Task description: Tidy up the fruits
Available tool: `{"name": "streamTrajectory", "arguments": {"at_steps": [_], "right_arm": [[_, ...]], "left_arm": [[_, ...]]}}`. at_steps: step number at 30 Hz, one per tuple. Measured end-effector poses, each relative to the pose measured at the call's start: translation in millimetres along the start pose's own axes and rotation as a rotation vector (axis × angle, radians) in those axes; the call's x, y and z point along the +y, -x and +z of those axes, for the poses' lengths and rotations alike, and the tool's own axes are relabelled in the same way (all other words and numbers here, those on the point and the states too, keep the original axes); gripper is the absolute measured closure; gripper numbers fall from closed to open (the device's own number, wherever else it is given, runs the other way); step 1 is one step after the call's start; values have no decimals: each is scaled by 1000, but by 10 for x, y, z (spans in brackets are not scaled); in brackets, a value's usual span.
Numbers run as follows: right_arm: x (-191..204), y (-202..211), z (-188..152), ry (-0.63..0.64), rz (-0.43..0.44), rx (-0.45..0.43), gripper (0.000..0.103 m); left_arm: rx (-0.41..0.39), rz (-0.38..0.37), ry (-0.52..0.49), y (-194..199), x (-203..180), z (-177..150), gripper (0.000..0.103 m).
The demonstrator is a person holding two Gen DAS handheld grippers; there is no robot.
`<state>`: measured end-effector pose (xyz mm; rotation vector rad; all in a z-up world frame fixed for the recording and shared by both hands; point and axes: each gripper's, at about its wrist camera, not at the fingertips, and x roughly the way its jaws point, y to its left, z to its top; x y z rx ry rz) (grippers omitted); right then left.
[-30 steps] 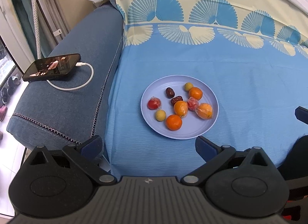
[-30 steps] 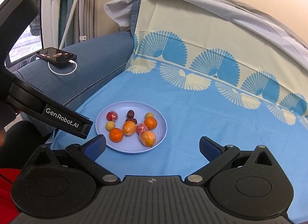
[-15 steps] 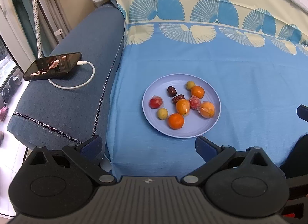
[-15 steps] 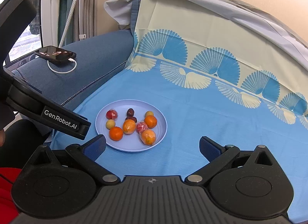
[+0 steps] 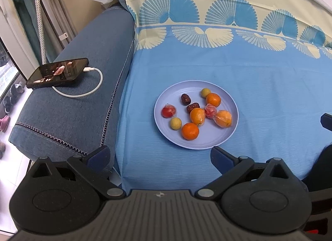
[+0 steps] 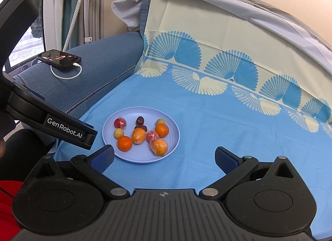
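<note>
A: Item, plate (image 5: pixel 226 137): lying on the blue sheet (image 5: pixel 259 79), carrying all the fruit, namely oranges (image 5: pixel 190 131), two dates (image 5: pixel 185 99), wrapped red fruit (image 5: pixel 168 111), small yellow ones (image 5: pixel 175 123).

B: Changes over the last second?

A: Both views are drifting slightly; the fruit is sitting as it was. No sorting is showing yet.

B: Grippers?

A: Left gripper (image 5: pixel 159 158) and right gripper (image 6: pixel 164 157): hovering near the plate's front edge, jaws spread wide, carrying nothing. Phone (image 5: pixel 57 72): lying well left of the plate.
</note>
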<state>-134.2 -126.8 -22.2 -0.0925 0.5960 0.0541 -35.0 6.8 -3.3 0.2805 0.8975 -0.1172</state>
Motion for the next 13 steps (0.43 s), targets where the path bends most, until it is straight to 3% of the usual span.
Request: {"name": "streamTrajectory", "arguments": {"at_steps": [13], "right_arm": [[-12, -61, -2, -15, 7, 17, 1]], "left_arm": [[47, -16, 41, -90, 83, -8, 0]]}}
